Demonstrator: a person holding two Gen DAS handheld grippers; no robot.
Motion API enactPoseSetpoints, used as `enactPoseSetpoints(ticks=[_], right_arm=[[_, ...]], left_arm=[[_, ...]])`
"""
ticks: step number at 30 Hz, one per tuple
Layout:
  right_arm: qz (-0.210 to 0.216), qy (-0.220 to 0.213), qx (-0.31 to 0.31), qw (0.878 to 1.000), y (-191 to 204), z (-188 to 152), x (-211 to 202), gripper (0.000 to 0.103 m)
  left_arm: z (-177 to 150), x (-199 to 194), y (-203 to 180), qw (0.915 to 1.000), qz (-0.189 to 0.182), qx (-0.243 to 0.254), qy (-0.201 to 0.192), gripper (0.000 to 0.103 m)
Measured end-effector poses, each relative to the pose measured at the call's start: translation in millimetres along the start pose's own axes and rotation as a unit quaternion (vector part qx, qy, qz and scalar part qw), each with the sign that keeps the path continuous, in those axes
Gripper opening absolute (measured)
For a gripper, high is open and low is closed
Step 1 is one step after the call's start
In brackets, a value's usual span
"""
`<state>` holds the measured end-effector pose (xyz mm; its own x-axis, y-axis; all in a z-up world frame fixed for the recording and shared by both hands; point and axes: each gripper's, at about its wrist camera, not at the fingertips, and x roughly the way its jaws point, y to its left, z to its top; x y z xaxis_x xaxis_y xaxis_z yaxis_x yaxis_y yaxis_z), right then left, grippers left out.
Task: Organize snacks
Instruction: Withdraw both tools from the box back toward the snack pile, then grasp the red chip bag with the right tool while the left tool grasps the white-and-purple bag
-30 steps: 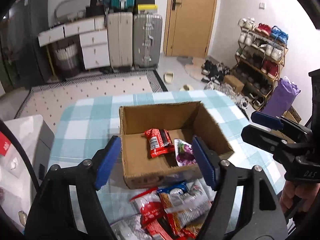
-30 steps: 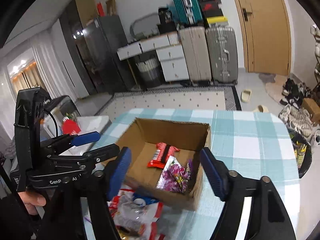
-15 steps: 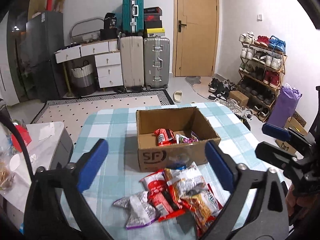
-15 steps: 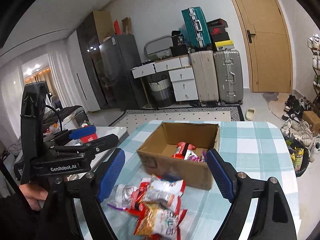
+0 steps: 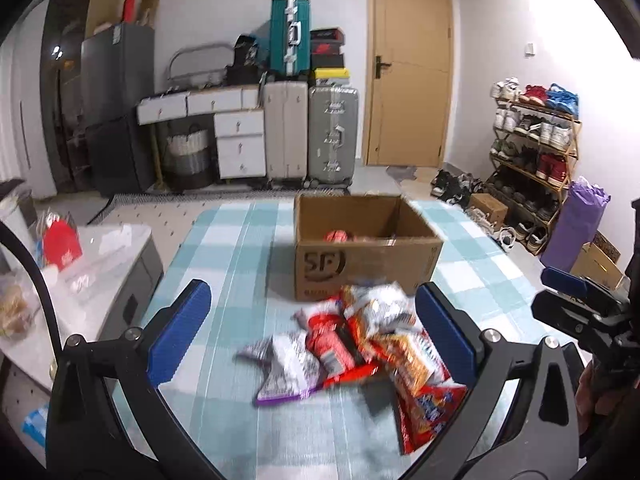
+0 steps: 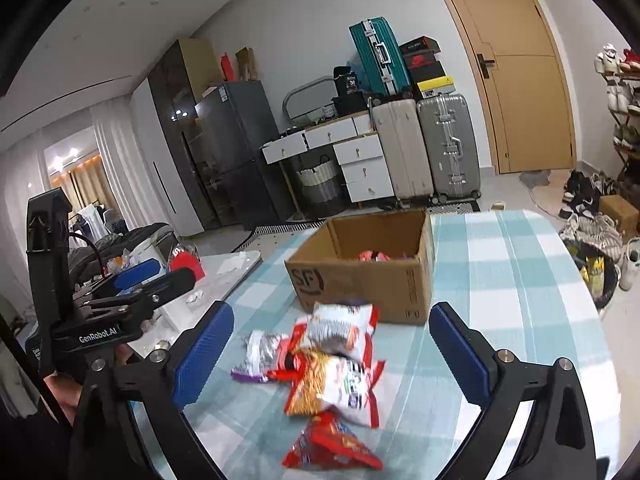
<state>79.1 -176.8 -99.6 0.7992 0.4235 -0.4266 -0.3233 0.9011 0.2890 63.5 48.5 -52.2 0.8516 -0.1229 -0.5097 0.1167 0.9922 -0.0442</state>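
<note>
An open cardboard box point(image 5: 366, 254) stands on the checked tablecloth point(image 5: 240, 280), with a red packet point(image 5: 338, 236) showing inside; it also shows in the right wrist view point(image 6: 372, 276). A heap of snack packets point(image 5: 360, 344) lies in front of the box, also in the right wrist view point(image 6: 328, 364). My left gripper point(image 5: 312, 336) is open and empty, held above the heap. My right gripper point(image 6: 332, 356) is open and empty, above the heap too. The right gripper also shows at the right edge of the left wrist view point(image 5: 580, 304).
A low white side table point(image 5: 80, 272) with a red bag stands left of the table. Suitcases point(image 5: 312, 132), white drawers point(image 5: 240, 144) and a door point(image 5: 408, 64) are behind. A shoe rack point(image 5: 532, 148) and purple bag point(image 5: 576, 220) are at the right.
Both grippers have pulled back from over the box and toward me. The snack heap in front of the box has come into full view. Both stay open.
</note>
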Motion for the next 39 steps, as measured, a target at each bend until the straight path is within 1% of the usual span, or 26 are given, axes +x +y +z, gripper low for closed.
enactPoseSetpoints(ticks=[3, 5, 7, 11, 16, 20, 30, 39], right_arm=[[0.008, 0.013, -0.006, 1.0, -2, -18, 1, 0.101], [0.011, 0.024, -0.008, 1.0, -3, -30, 5, 0.101], [0.011, 0.04, -0.01, 0.999, -2, -41, 11, 0.101], [0.004, 0.067, -0.016, 0.998, 0, -64, 22, 0.101], [0.002, 0.095, -0.011, 0.995, -1, -85, 36, 0.101], [-0.006, 0.112, -0.014, 0.994, 0, -93, 45, 0.102], [0.002, 0.133, -0.012, 0.991, 2, -102, 59, 0.102], [0.004, 0.161, -0.003, 0.987, -1, -105, 78, 0.102]], left_arm=[[-16, 10, 5, 0.9997, 0.0, -0.014, 0.022, 0.102], [-27, 17, 10, 0.9994, 0.007, -0.02, 0.029, 0.102], [-39, 24, 15, 0.999, 0.014, -0.027, 0.034, 0.102], [-59, 35, 25, 0.9977, 0.017, -0.048, 0.045, 0.102], [-80, 47, 33, 0.9966, 0.018, -0.065, 0.048, 0.102], [-93, 55, 31, 0.997, 0.037, -0.05, 0.047, 0.102], [-109, 76, 28, 0.9967, 0.034, -0.045, 0.057, 0.102], [-116, 84, 30, 0.9962, 0.03, -0.045, 0.067, 0.102]])
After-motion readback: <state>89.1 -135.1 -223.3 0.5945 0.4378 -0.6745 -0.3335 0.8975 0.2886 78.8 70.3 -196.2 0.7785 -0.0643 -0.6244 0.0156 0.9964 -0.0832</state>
